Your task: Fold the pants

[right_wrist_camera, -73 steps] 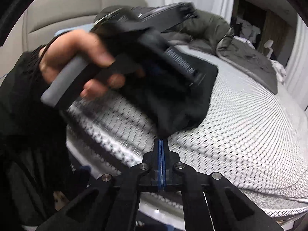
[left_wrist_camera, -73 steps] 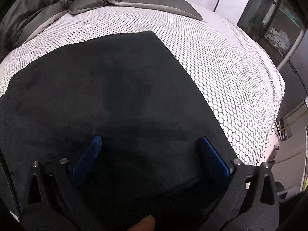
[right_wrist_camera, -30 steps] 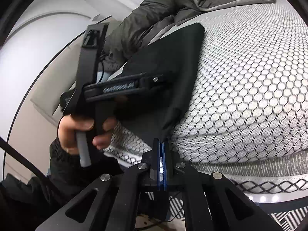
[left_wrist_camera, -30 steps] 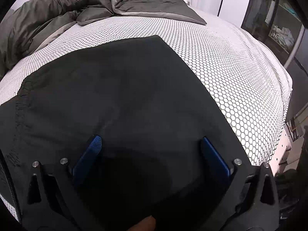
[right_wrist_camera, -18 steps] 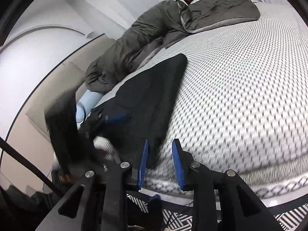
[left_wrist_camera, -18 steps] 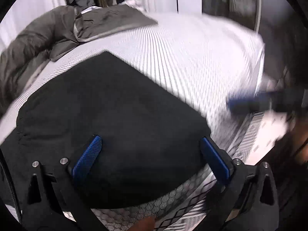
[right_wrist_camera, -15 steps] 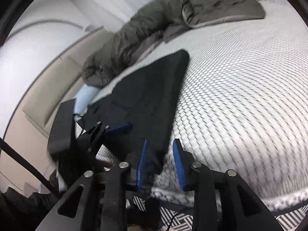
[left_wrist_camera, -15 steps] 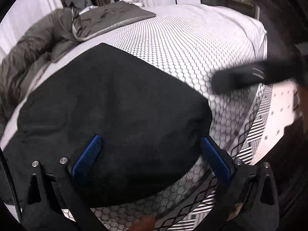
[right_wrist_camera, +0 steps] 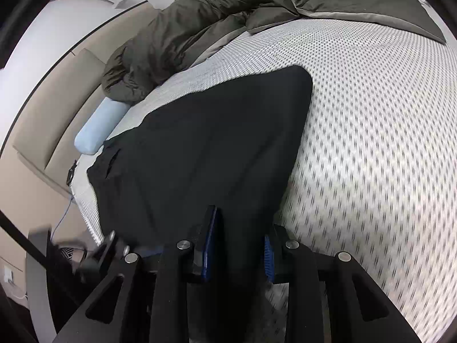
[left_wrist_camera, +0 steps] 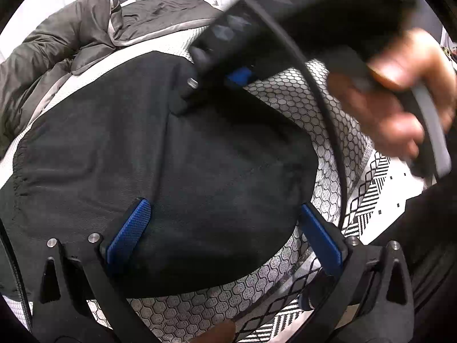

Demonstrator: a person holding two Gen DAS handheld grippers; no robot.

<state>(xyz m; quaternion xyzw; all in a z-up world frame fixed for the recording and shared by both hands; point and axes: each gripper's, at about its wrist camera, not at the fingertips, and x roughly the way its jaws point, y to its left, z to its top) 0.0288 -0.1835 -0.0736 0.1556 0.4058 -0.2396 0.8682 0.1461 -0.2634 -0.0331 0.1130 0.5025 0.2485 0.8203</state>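
Soft, even indoor light with no hard shadows; the black pants (left_wrist_camera: pixel 177 154) swallow detail. Strong fisheye bending curves the bed (right_wrist_camera: pixel 371 114) toward dark circular frame edges. Motion blur smears the right hand (left_wrist_camera: pixel 400 91) and the bed's near edge.

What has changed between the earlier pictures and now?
The right gripper, earlier shut at the edge of the black pants, has opened its jaws and moved over them, beside the left gripper. The left jaws stayed open; the pants stayed folded on the bed.
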